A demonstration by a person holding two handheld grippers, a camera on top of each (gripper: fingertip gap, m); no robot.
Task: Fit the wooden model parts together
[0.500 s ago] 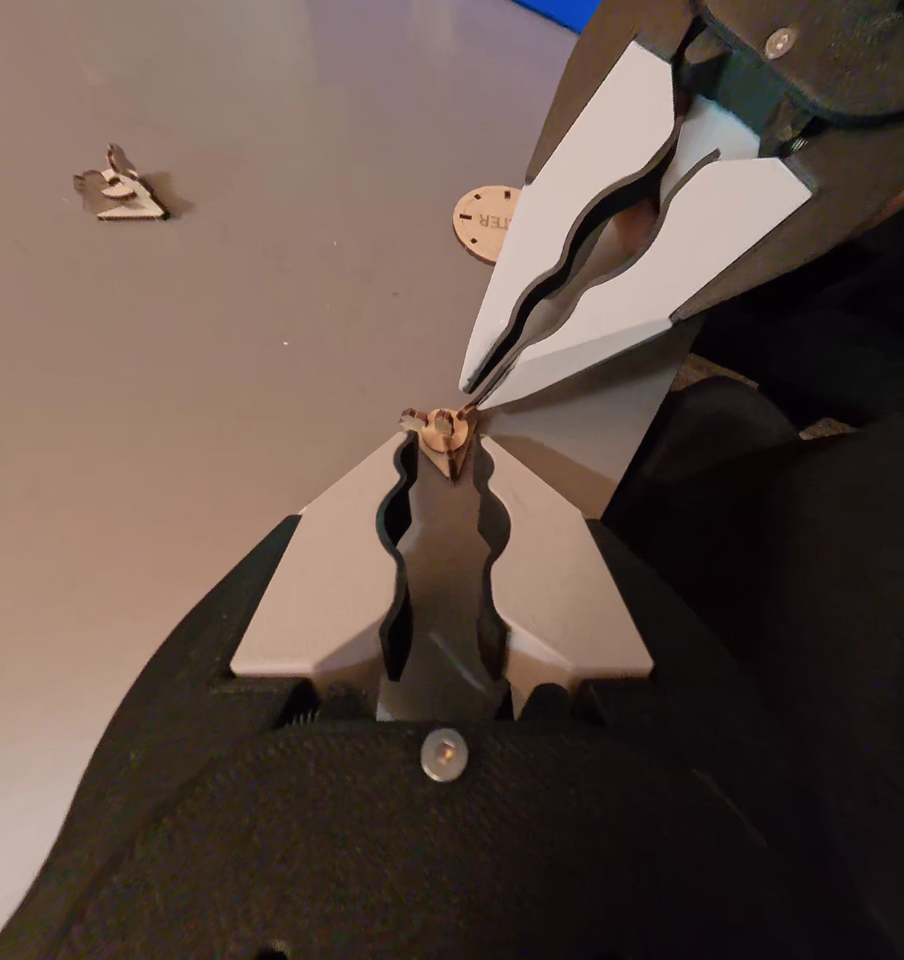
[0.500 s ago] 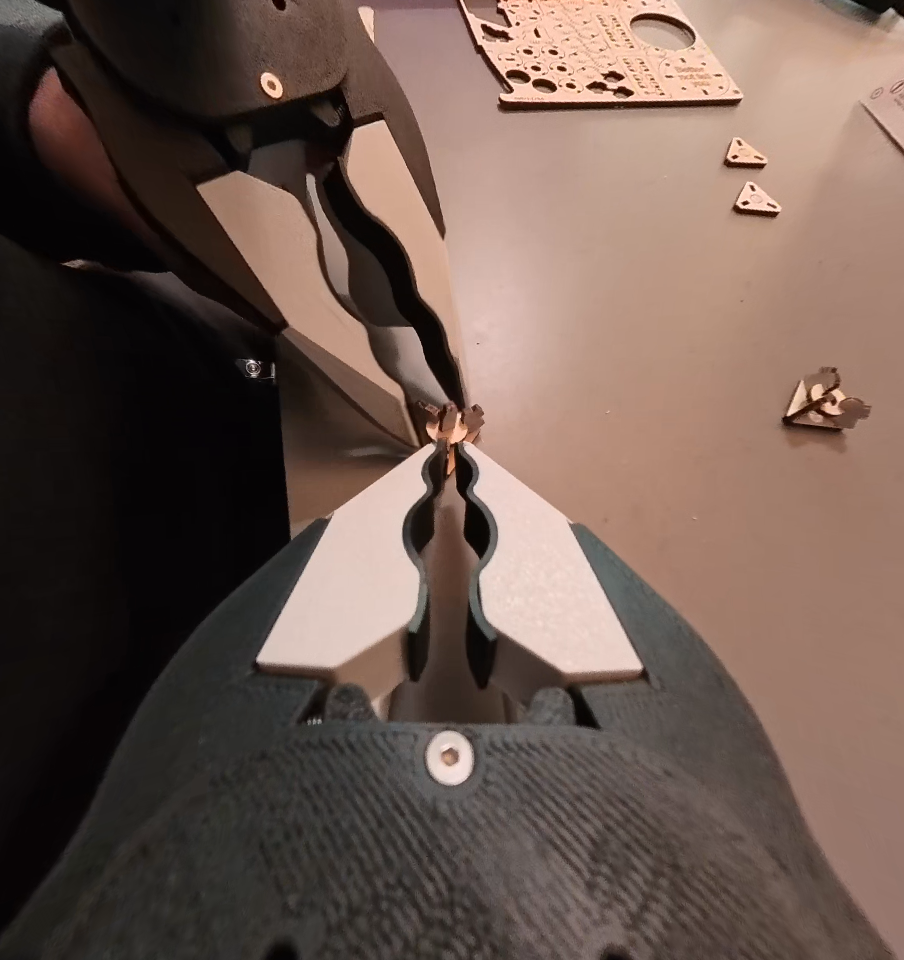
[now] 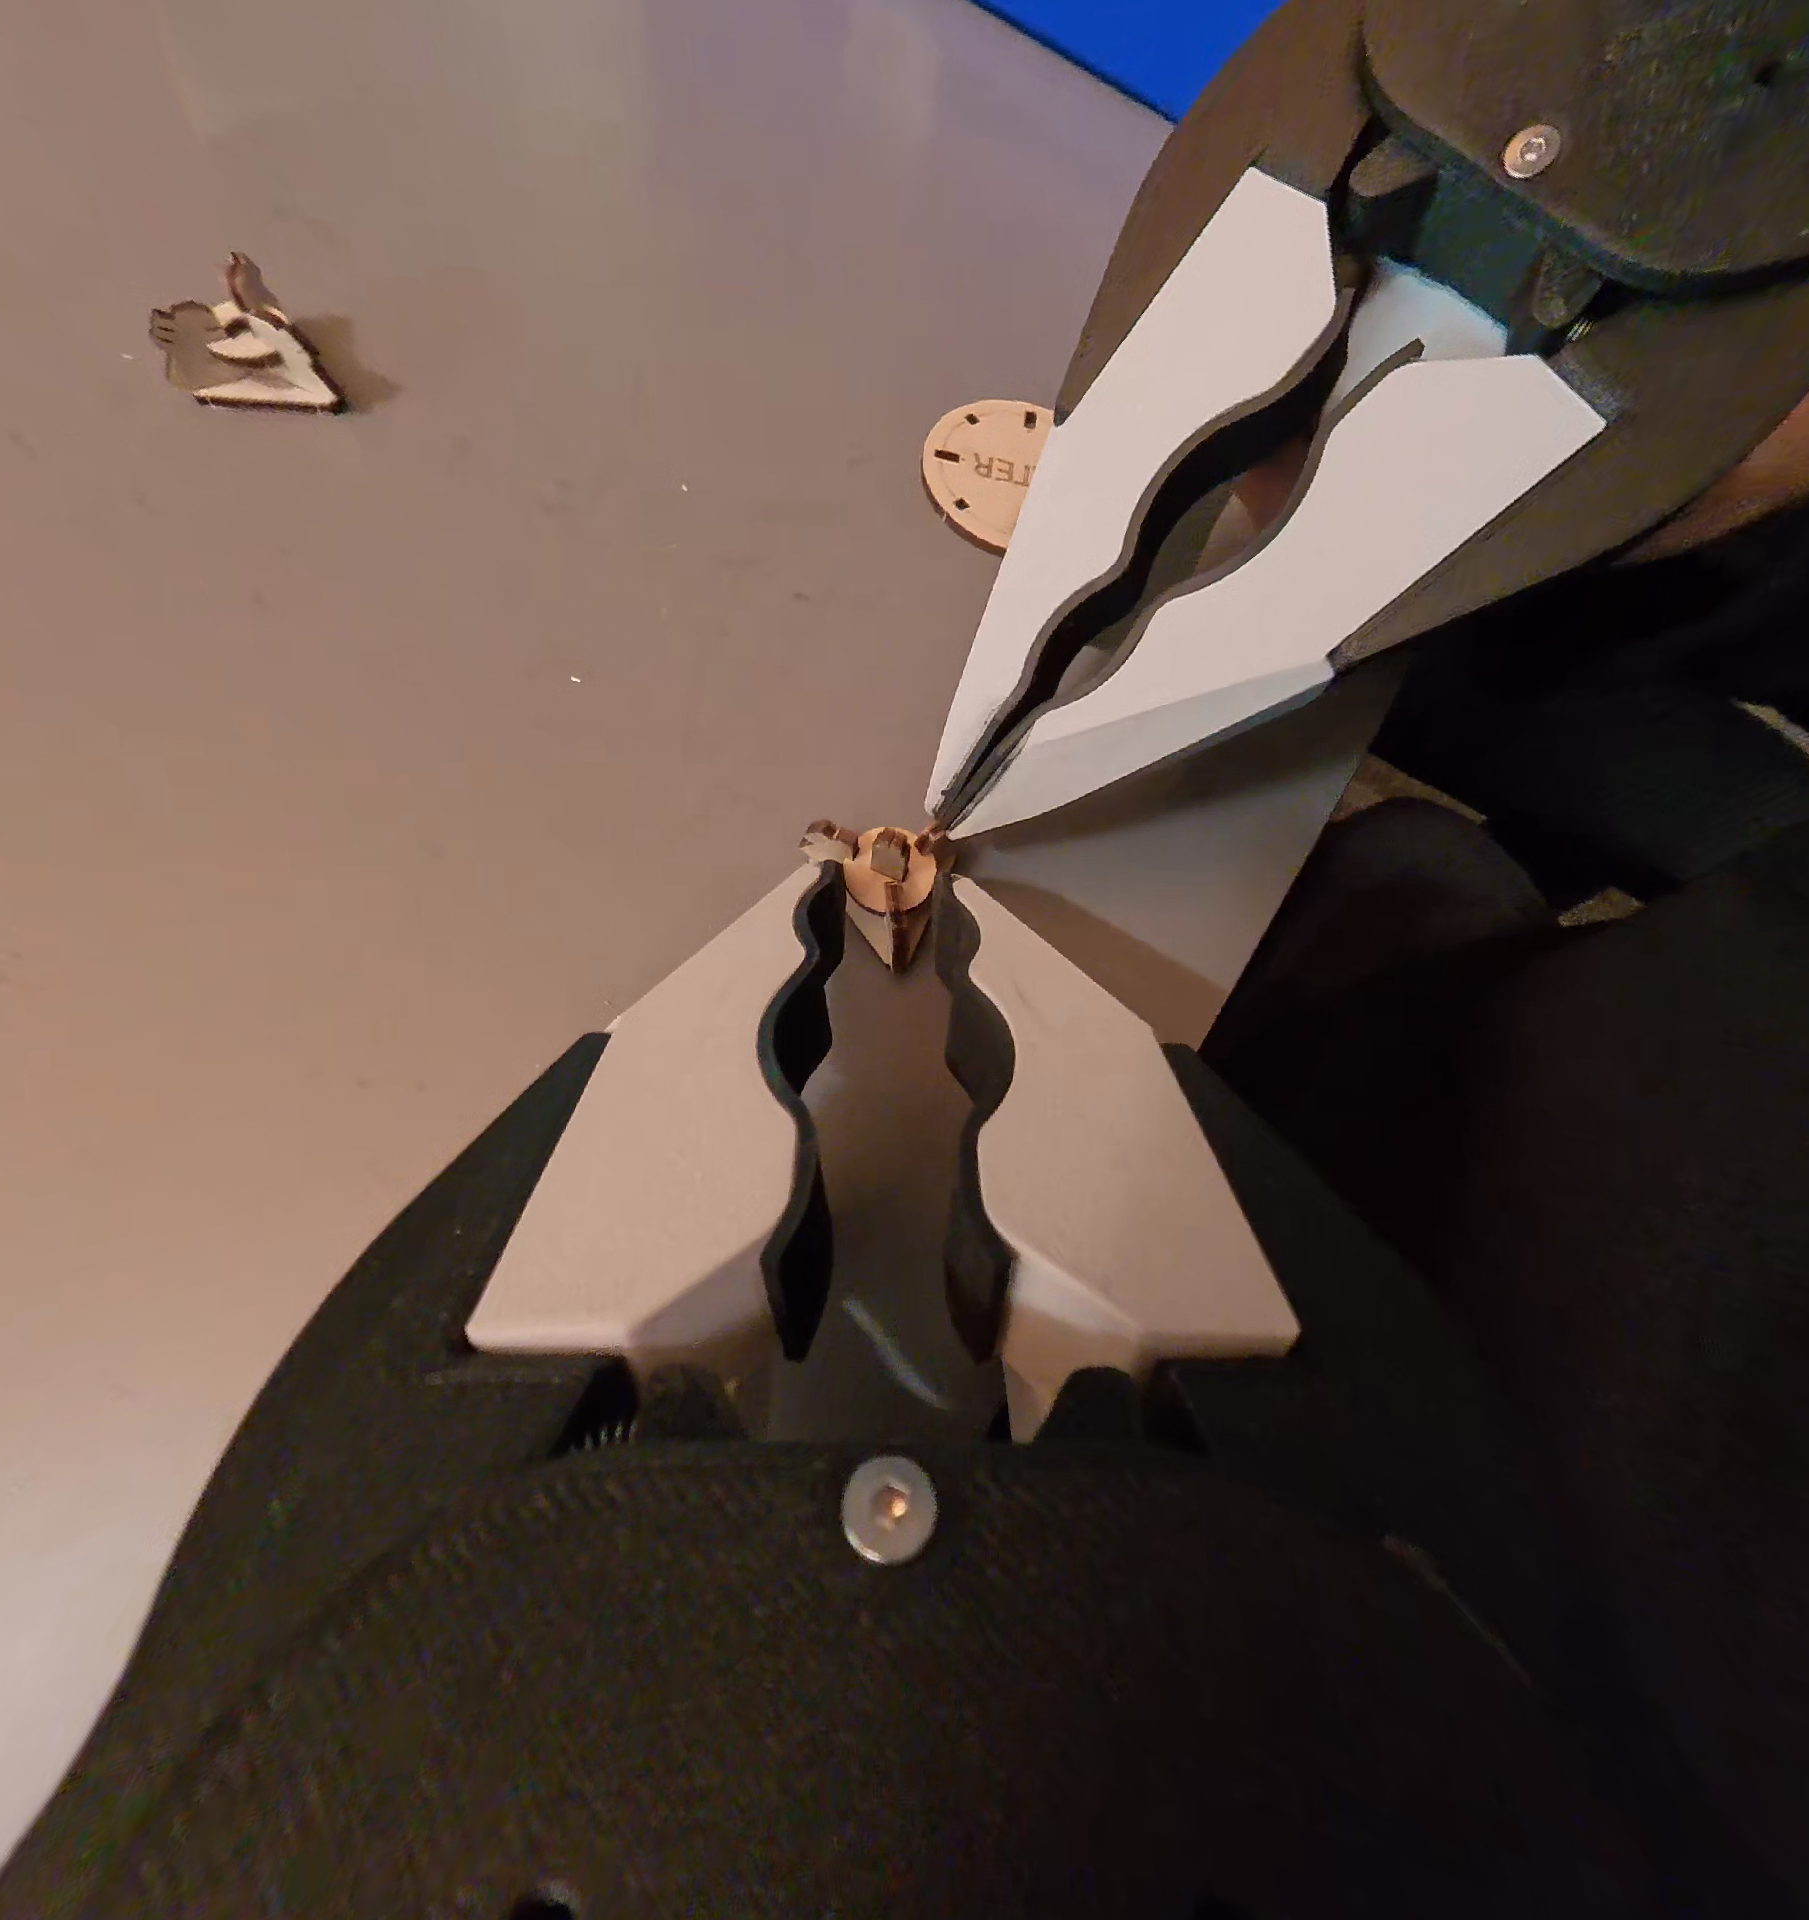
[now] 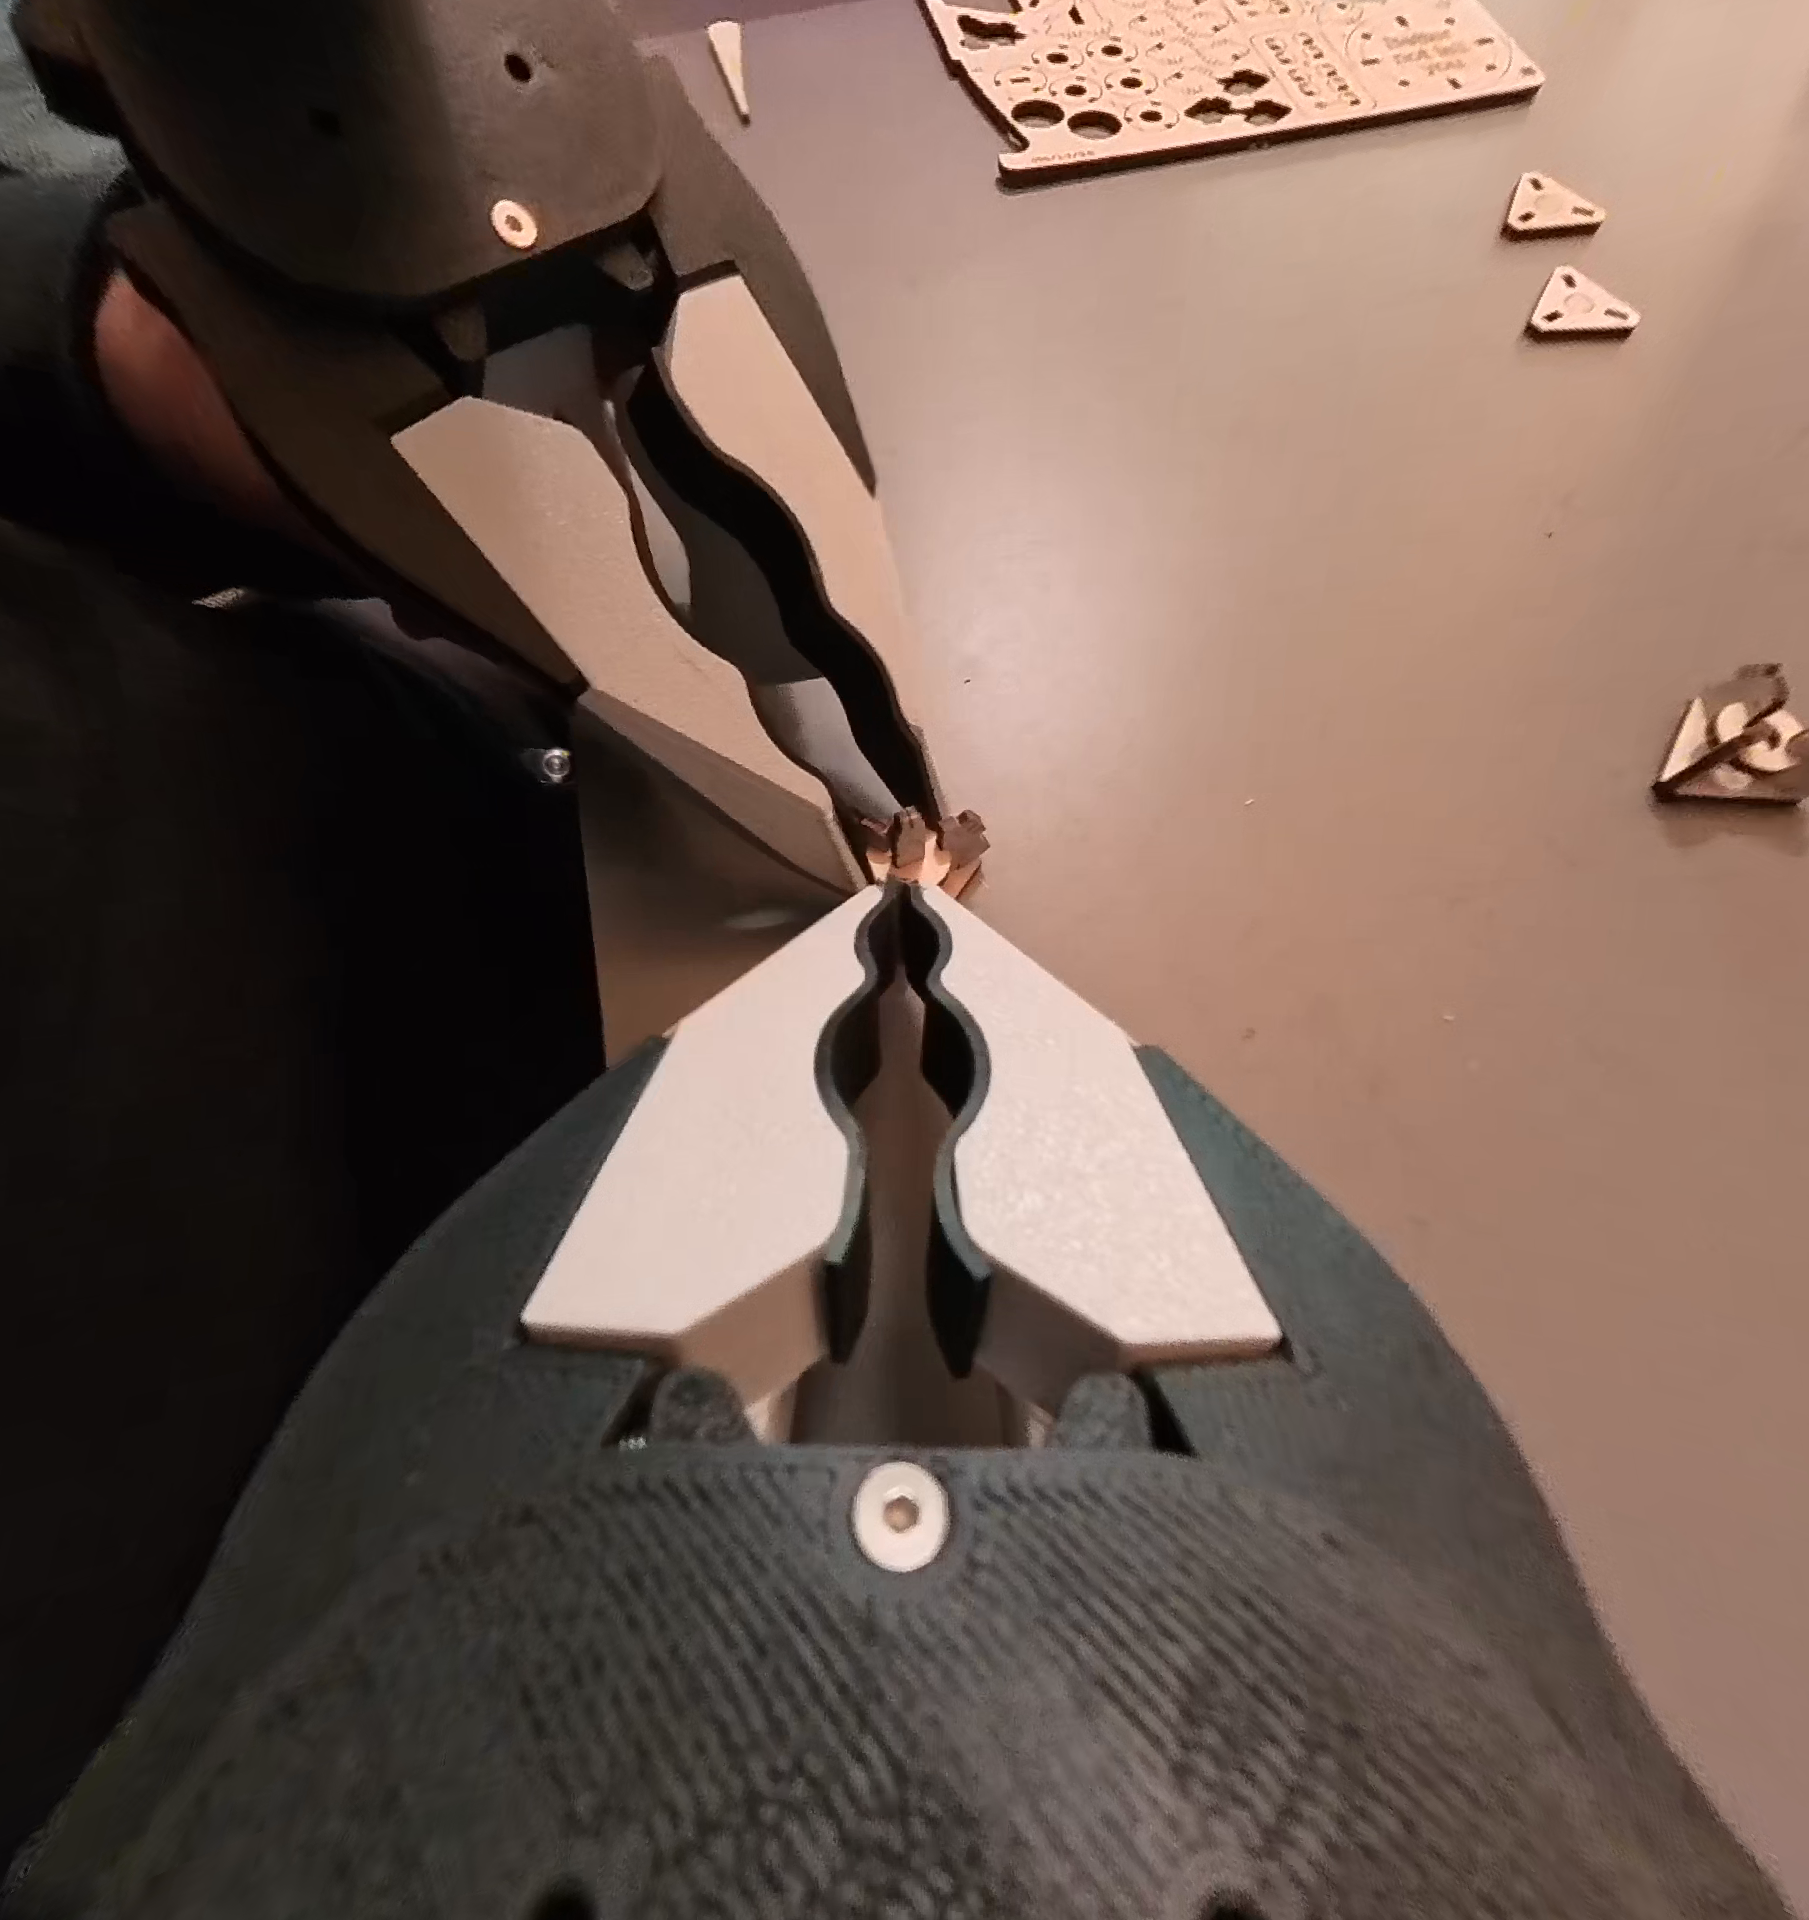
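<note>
A small wooden assembly (image 3: 884, 894), a round disc on a triangular piece with little tabs, sits between my left gripper's (image 3: 884, 888) fingertips, which are shut on its sides just above the table (image 3: 464, 727). My right gripper (image 3: 936, 826) comes in from the upper right with its pads pressed together, and nips a thin brown tab at the assembly's edge. In the right wrist view my right gripper (image 4: 895, 888) is shut at the assembly (image 4: 915, 847), and my left gripper (image 4: 905, 816) reaches in from the upper left.
A second wooden assembly (image 3: 245, 348) lies farther off and also shows in the right wrist view (image 4: 1752, 748). A round wooden disc (image 3: 983, 473) lies behind my right gripper. A cut-out wooden sheet (image 4: 1243, 83) and two small triangles (image 4: 1552, 206) (image 4: 1582, 303) lie at the back. A person's dark clothing is close by. My left and right fingertips are right by each other.
My left jaws have closed a little more on the assembly. My right pads have come fully together at its tab. Both grippers have stayed nearly in place.
</note>
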